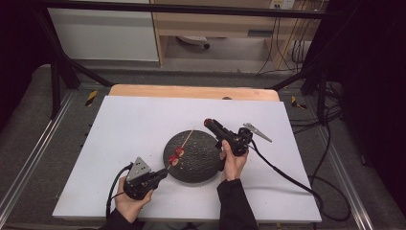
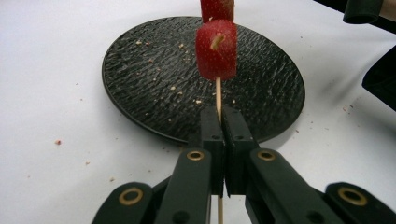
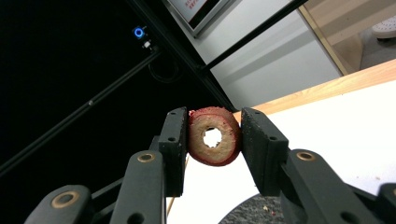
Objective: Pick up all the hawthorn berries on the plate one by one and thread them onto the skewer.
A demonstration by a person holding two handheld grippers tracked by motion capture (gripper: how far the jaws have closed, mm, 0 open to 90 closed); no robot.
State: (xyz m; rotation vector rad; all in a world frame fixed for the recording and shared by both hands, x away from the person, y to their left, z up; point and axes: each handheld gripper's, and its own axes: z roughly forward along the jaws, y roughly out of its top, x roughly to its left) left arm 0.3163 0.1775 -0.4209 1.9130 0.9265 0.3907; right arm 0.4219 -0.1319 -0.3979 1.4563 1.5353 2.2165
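Note:
A thin wooden skewer (image 2: 218,95) runs up over a black textured plate (image 1: 201,160). Two red pieces of food (image 1: 176,155) are threaded on it, the nearer one (image 2: 216,49) close in the left gripper view. My left gripper (image 2: 222,116) is shut on the skewer's lower end, at the plate's near-left rim (image 1: 163,175). My right gripper (image 3: 214,140) is shut on a red-skinned ring slice (image 3: 214,136) with a pale face and a hole in its middle. It hovers above the plate's far right edge (image 1: 209,123), tilted up, close to the skewer's tip.
A white board (image 1: 134,124) covers the table, with a wooden edge (image 1: 191,91) at the back. Crumbs (image 2: 184,88) lie scattered on the plate and the board. A metal clip (image 1: 257,132) lies right of the right gripper. Black frame bars (image 1: 67,62) flank the table.

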